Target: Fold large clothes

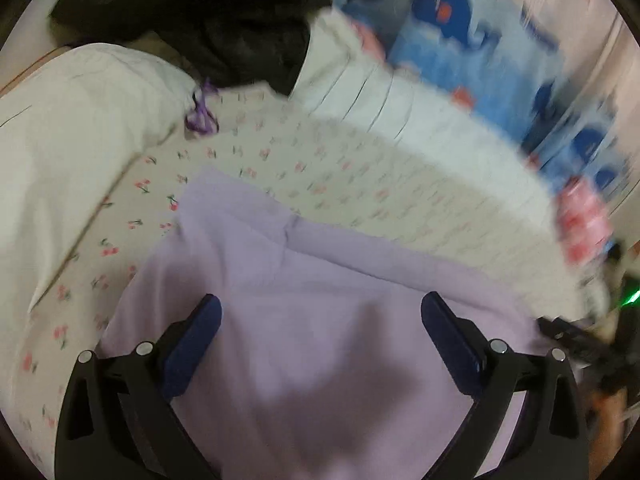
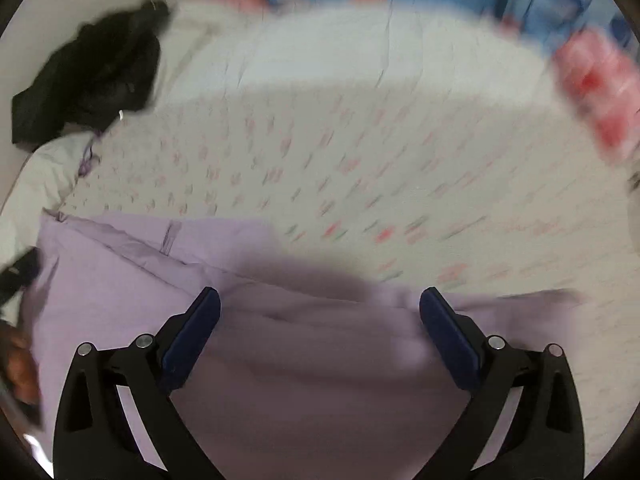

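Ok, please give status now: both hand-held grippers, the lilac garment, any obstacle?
Left hand-held gripper open, right hand-held gripper open, both empty. Lilac garment spread on floral sheet. Black clothing lies apart.

Cherry-print sheet [image 1: 328,168] — black bundle [image 1: 224,32]

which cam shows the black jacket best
The right wrist view: the black jacket shows whole, lying on the bed's far left. The left wrist view has the jacket bigger but cut off by the frame's top edge.
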### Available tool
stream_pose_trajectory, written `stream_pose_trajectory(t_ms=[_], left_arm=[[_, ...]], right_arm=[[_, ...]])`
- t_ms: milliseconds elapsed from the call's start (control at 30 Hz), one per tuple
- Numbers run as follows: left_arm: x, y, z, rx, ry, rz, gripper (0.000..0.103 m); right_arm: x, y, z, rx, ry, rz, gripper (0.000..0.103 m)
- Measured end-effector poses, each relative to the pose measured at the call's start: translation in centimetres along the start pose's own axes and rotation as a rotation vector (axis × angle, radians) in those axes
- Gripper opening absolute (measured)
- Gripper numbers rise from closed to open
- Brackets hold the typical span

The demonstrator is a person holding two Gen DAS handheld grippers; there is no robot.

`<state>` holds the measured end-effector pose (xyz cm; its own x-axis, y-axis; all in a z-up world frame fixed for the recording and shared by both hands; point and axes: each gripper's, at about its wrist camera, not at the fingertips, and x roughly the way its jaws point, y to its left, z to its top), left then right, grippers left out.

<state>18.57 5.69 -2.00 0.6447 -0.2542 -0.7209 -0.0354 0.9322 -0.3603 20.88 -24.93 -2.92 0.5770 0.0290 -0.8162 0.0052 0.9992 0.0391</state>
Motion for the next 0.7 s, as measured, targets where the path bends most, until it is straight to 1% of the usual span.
stream_pose_trajectory(t_ms=[33, 67, 100, 133, 167, 200, 233, 267, 300, 367, 400, 433, 467, 500, 533, 567, 600, 633, 667, 700], left_arm=[[-1.2, 0.1, -0.3, 0.005, -0.020, -0.015, 0.096], [-2.2, 0.3, -0.9, 0.030, -0.046, -0.006, 0.096], [-2.5, 0.6, -1.6, 0.056, -0.060, 0.019, 0.096], [-2.0, 1.2, -2.5, 0.070, -0.063, 0.039, 0.096], [-0.4, 2.8, -3.8, 0.038, -0.035, 0.011, 0.096], [1.0, 4.3, -4.7, -0.018, -0.013, -0.042, 0.096], [1.1, 4.4, -4.8, -0.021, -0.021, -0.037, 0.096], [1.1, 4.0, -4.6, -0.007, -0.018, -0.013, 0.096], [1.4, 3.3, -4.4, 0.022, -0.001, 0.024, 0.096], [1.0, 2.2, -3.9, 0.072, 0.032, 0.076, 0.096], [-0.2, 2.1, -3.7, 0.072, 0.028, 0.074, 0.096], [-2.2, 2.3, -3.8, 0.048, 0.000, 0.033, 0.096], [-3.5, 2.6, -4.0, 0.037, -0.012, 0.009, 0.096], [-5.0, 3.1, -4.4, 0.037, -0.016, -0.002, 0.096], [-6.0, 3.7, -5.0, 0.041, -0.011, -0.006, 0.096], [-6.9, 4.8, -5.7, 0.041, 0.010, -0.014, 0.096], [-7.4, 6.0, -6.6, 0.038, 0.046, -0.014, 0.096], [-7.6, 7.4, -7.5, 0.028, 0.087, -0.003, 0.096], [-7.7, 8.7, -8.1, 0.022, 0.107, 0.001, 0.096], [-8.2, 10.0, -8.8, 0.014, 0.114, 0.003, 0.096]], right_arm=[[-0.9, -0.8, -0.2, -0.004, -0.039, -0.031, 0.096], [-1.6, -1.9, -1.0, 0.003, -0.068, -0.063, 0.096], [-0.9, -3.4, -2.4, 0.027, -0.061, -0.075, 0.096], [0.5, -4.4, -3.5, 0.052, -0.027, -0.053, 0.096], [2.4, -5.8, -5.1, 0.126, 0.006, 0.052, 0.096], [2.3, -6.4, -5.5, 0.175, -0.025, 0.105, 0.096], [1.8, -6.2, -5.3, 0.174, -0.037, 0.094, 0.096], [1.8, -5.5, -5.0, 0.146, -0.025, 0.057, 0.096], [2.0, -4.7, -4.7, 0.106, 0.012, 0.021, 0.096], [1.5, -4.3, -4.0, 0.075, 0.073, 0.008, 0.096], [-0.6, -4.2, -3.8, 0.083, 0.068, 0.020, 0.096], [-2.6, -4.5, -5.1, 0.090, 0.042, 0.050, 0.096], [-4.7, -4.9, -5.8, 0.095, 0.006, 0.101, 0.096], [-7.4, -5.4, -7.2, 0.106, -0.022, 0.148, 0.096], [-9.2, -6.2, -8.8, 0.127, -0.030, 0.179, 0.096], [-10.3, -7.1, -10.0, 0.146, -0.028, 0.200, 0.096], [-11.6, -8.7, -12.5, 0.191, -0.003, 0.233, 0.096], [-12.2, -10.0, -14.2, 0.227, 0.023, 0.247, 0.096], [-12.6, -11.1, -15.5, 0.260, 0.043, 0.256, 0.096], [-12.8, -12.6, -17.4, 0.312, 0.065, 0.266, 0.096]])
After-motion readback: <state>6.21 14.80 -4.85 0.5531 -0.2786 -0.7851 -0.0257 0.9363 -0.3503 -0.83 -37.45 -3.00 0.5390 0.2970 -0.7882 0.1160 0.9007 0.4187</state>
